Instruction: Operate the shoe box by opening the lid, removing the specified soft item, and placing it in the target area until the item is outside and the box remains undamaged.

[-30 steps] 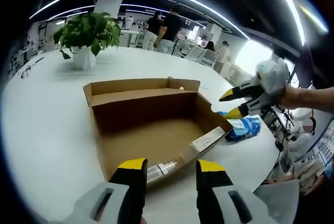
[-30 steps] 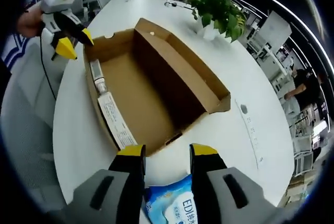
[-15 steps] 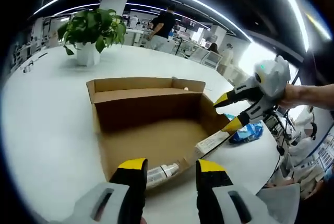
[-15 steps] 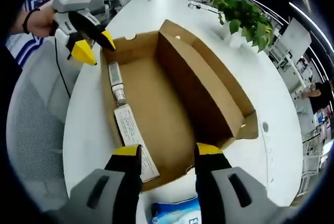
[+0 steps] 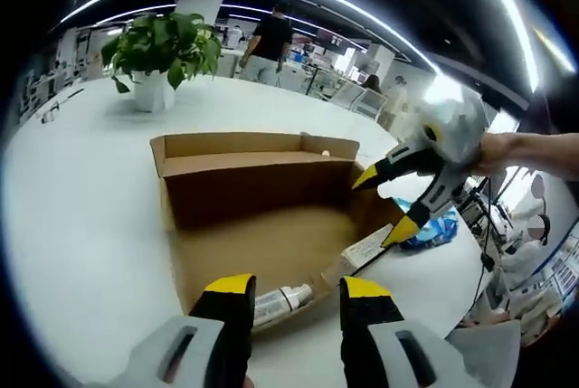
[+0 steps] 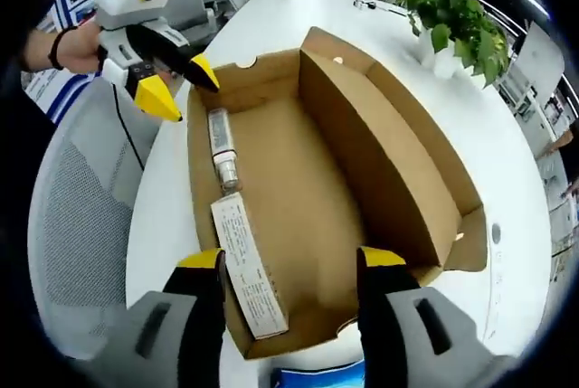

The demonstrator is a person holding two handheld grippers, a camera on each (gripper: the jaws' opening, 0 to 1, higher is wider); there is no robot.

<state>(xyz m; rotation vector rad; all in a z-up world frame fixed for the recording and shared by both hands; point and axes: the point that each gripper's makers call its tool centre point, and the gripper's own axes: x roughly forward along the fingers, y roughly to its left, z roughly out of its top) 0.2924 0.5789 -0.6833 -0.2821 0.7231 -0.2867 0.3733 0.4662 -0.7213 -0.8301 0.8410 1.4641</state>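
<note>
Both hand-held grippers stand with jaws parted and nothing between them. We find the left gripper (image 5: 297, 290) at the near long edge of the open shoe box (image 5: 271, 225), its yellow tips just short of the cardboard wall. We find the right gripper (image 6: 291, 263) poised over the box's short end, tips astride the near wall; from the left gripper view it (image 5: 387, 203) comes in from the right, above the box's right-hand corner.

Inside the box we note a small tube (image 6: 221, 147) and a white printed leaflet (image 6: 248, 263) lying along one long wall; the remaining floor is bare cardboard. The lid flap (image 6: 398, 153) stands upright along the far long side. The soft item, a blue packet (image 5: 427, 225), lies on the white table (image 5: 72, 225) outside the box, just beside its right end and near the table's edge; its corner (image 6: 318, 377) shows under the right gripper.

Broad open tabletop surrounds the box on the left and far sides. A potted plant (image 5: 163, 49) stands well apart beyond it. A grey mesh chair (image 6: 77, 225) sits at the table's rim.
</note>
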